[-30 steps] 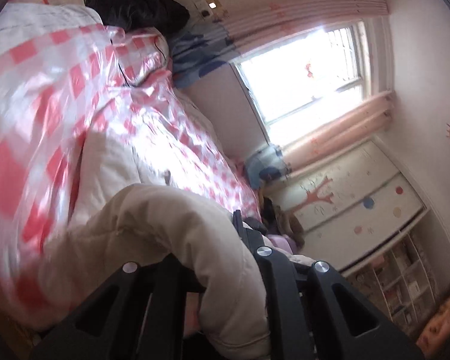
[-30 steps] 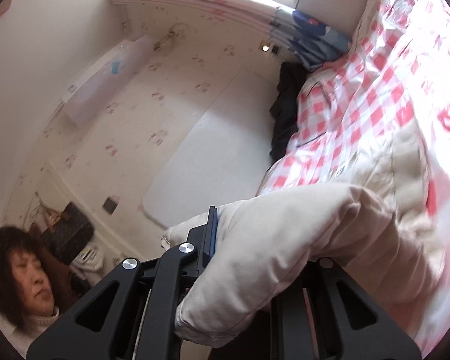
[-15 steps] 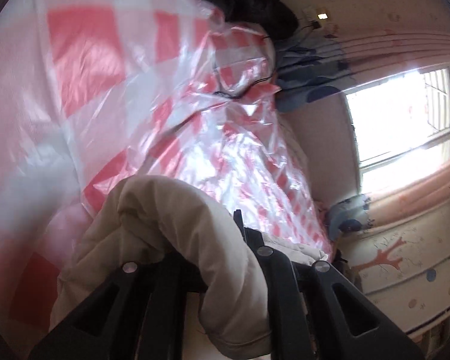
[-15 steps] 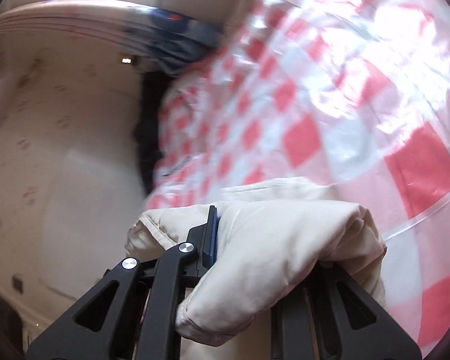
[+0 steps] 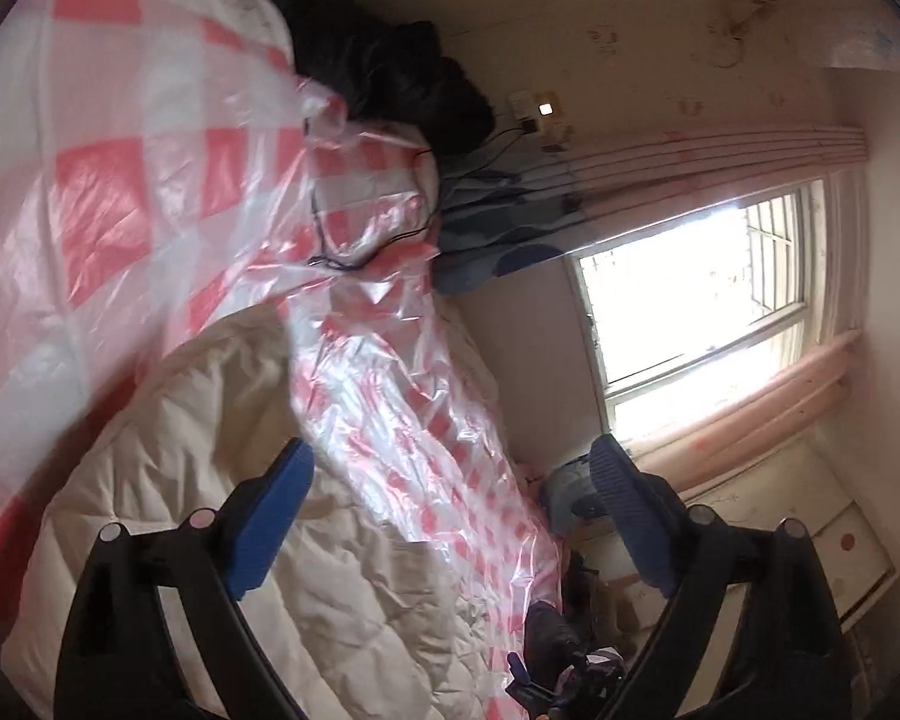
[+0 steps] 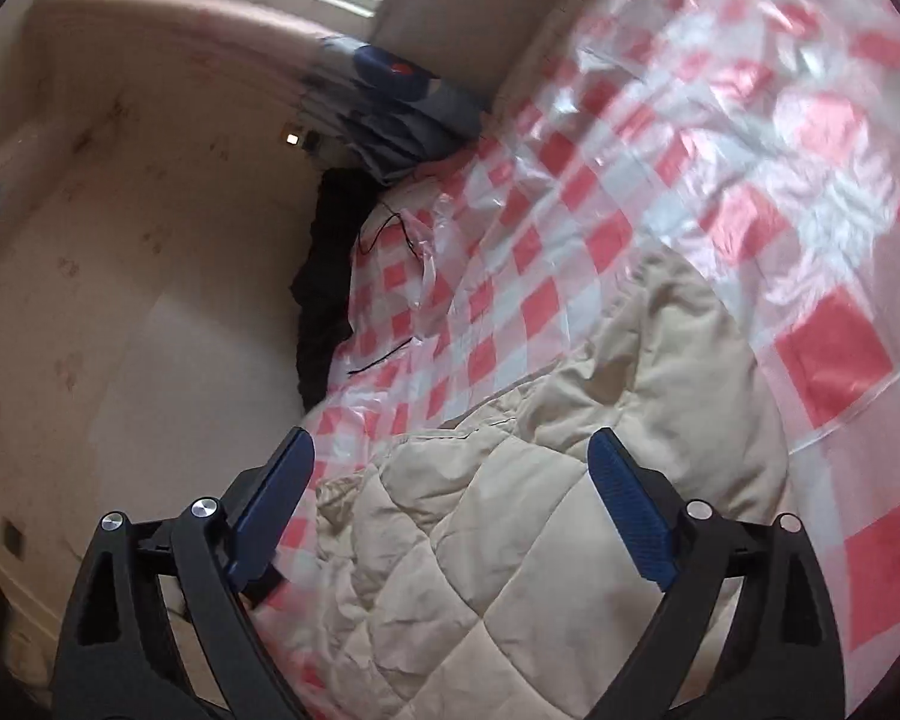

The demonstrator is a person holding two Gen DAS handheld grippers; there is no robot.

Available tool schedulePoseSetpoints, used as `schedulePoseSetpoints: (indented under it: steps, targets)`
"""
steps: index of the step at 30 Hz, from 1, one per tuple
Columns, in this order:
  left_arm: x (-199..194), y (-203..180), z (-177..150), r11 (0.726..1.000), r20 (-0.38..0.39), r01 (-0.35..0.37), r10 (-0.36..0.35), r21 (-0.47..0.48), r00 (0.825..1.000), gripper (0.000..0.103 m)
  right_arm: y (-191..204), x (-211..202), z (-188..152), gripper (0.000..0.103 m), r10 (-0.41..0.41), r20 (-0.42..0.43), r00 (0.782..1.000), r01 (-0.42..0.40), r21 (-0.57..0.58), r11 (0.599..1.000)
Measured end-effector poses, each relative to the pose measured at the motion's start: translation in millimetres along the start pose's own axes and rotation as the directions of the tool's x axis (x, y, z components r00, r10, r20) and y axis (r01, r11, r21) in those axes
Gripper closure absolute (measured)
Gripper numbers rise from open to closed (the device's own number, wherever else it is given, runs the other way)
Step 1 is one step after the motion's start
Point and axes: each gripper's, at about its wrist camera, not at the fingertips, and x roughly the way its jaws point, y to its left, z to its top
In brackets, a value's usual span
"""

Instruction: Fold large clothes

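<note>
From the left wrist, the left tongs [image 5: 450, 468] stand released, their blue pads [image 5: 270, 516] spread wide and nothing caught between them. Below and between the pads lies the cream quilted coat [image 5: 306, 570], crumpled on the bed, which is covered by a red-and-white checked plastic sheet [image 5: 108, 210]. The coat touches no part of the tongs that can be seen. At the head of the bed sits a heap of dark clothing [image 5: 390, 78], with a thin black cable [image 5: 360, 240] trailing across the plastic near it. A bright window [image 5: 696, 312] with pink curtains [image 5: 750, 414] fills the wall beyond (the whole view is tilted sideways).

From the right wrist, the right tongs [image 6: 450, 468] are likewise released, blue pads [image 6: 630, 510] far apart and empty. The cream quilted coat [image 6: 540, 510] lies bunched on the checked plastic sheet [image 6: 720, 150] directly under the gap, its quilted panel nearest the camera and a rumpled fold further up. The dark clothing [image 6: 324, 300] hangs at the bed's far edge, beside a blue-grey bundle of fabric [image 6: 390, 108].
</note>
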Motion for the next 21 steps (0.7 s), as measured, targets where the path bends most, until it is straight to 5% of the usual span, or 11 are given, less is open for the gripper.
schedulePoseSetpoints:
  steps: [2, 4, 7, 10, 11, 14, 16, 17, 18, 20, 21]
  targets:
    - [12.4, -42.8, -16.0, 0.973, -0.072, -0.005, 0.023, 0.231, 0.997, 0.012, 34.4, 15.5, -11.1, 0.010, -0.140, -0.029, 0.990, 0.130, -0.227, 0.965]
    - [46.2, -69.9, -49.1, 0.909, -0.228, -0.008, 0.113, 0.416, 0.967, 0.012, 55.2, 50.3, -25.9, 0.010, -0.287, -0.076, 0.955, 0.233, -0.412, 0.881]
    - [110.8, -74.4, -118.8, 0.787, -0.405, -0.012, 0.330, 0.617, 0.852, 0.012, 49.8, 114.4, -46.7, 0.010, -0.482, -0.123, 0.867, 0.351, -0.537, 0.767]
    - [163.6, -36.5, -153.7, 0.615, -0.289, -0.206, 0.606, 0.761, 0.741, 0.012, 24.1, 165.5, -51.5, 0.007, -0.578, -0.108, 0.809, 0.424, -0.573, 0.701]
    - [172.5, -23.2, -152.2, 0.600, -0.261, -0.249, 0.634, 0.760, 0.728, 0.012, 18.3, 171.8, -48.2, 0.007, -0.578, -0.112, 0.808, 0.431, -0.555, 0.711]
    - [175.2, -2.8, -125.9, 0.698, -0.289, -0.341, 0.618, 0.629, 0.731, 0.013, 15.1, 180.0, -27.4, 0.008, -0.589, -0.152, 0.794, 0.456, -0.493, 0.741]
    - [168.8, -8.2, -111.8, 0.753, -0.295, -0.357, 0.577, 0.553, 0.761, 0.013, 34.3, 161.2, -16.5, 0.008, -0.522, -0.099, 0.847, 0.434, -0.436, 0.788]
    - [163.2, -10.3, -105.4, 0.757, -0.278, -0.370, 0.574, 0.538, 0.770, 0.012, 48.2, 156.1, -16.8, 0.008, -0.468, -0.074, 0.881, 0.391, -0.445, 0.806]
    - [160.2, -12.8, -102.4, 0.751, -0.258, -0.382, 0.578, 0.538, 0.774, 0.012, 63.1, 156.0, -18.5, 0.008, -0.454, -0.063, 0.889, 0.373, -0.476, 0.796]
    - [158.2, -8.8, -97.5, 0.740, -0.242, -0.399, 0.592, 0.542, 0.769, 0.012, 81.2, 182.9, -29.0, 0.008, -0.468, -0.107, 0.877, 0.338, -0.555, 0.760]
    - [158.3, -3.3, -95.3, 0.740, -0.245, -0.408, 0.598, 0.534, 0.763, 0.013, 83.2, 202.6, -34.3, 0.008, -0.508, -0.126, 0.852, 0.347, -0.590, 0.729]
